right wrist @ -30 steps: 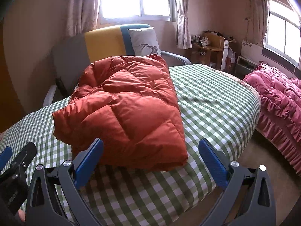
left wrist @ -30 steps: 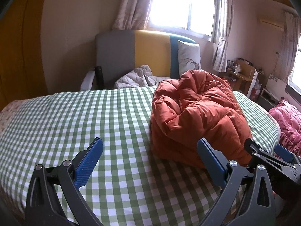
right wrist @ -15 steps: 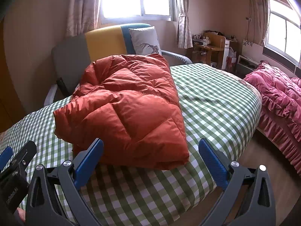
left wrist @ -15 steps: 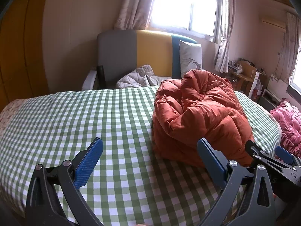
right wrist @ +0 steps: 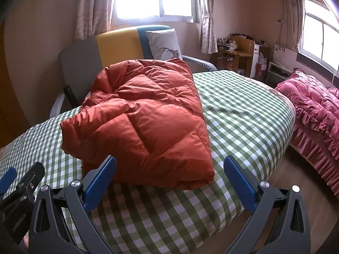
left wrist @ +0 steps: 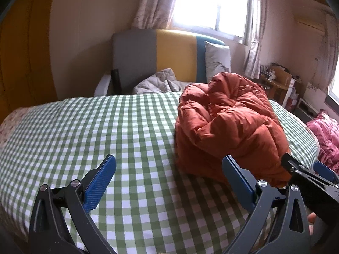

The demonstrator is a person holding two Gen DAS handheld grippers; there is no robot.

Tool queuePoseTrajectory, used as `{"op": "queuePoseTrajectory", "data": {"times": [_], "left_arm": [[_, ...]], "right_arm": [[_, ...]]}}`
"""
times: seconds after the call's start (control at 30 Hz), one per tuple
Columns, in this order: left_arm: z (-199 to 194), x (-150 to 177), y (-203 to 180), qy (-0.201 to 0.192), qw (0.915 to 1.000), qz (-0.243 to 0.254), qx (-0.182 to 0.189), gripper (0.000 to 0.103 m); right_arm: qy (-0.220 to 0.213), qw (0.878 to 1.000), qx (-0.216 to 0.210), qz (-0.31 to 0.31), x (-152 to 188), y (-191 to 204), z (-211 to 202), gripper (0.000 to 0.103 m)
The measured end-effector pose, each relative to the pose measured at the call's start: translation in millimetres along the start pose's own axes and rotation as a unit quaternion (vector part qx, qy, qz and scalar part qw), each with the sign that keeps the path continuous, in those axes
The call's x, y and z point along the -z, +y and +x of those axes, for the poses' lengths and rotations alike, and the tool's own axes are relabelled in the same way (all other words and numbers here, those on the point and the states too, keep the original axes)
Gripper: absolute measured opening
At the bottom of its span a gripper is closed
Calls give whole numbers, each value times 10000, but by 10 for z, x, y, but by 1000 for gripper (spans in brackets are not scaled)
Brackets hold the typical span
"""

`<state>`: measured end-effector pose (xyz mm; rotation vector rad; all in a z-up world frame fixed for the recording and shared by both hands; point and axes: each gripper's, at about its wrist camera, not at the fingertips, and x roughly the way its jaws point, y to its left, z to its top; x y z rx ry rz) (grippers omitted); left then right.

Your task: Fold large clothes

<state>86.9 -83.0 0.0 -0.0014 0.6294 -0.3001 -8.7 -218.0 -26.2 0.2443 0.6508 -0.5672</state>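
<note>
A puffy orange down jacket (left wrist: 228, 124) (right wrist: 144, 122) lies folded into a thick bundle on the green checked bed (left wrist: 106, 127) (right wrist: 243, 110). My left gripper (left wrist: 169, 182) hovers open over the bed's near edge, left of the jacket, holding nothing. My right gripper (right wrist: 169, 180) is open too, just in front of the jacket's near hem, empty. Each gripper's black frame shows at the edge of the other's view.
A grey, yellow and teal sofa (left wrist: 161, 57) with a white cushion (right wrist: 164, 45) and a grey quilted garment (left wrist: 159, 83) stands behind the bed. A pink ruffled bedspread (right wrist: 317, 114) lies right. A wooden desk (right wrist: 235, 50) sits by the window. Wood floor shows at right.
Both grippers drew back slightly and rose; the jacket sits a little farther off and stays folded. Both stay open.
</note>
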Motion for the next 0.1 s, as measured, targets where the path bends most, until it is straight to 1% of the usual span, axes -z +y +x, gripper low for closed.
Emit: {"op": "queuePoseTrajectory", "data": {"times": [0.1], "left_arm": [[18, 16, 33, 47, 10000, -50, -12, 99]], "right_arm": [[-9, 10000, -16, -14, 17, 12, -8, 101]]}}
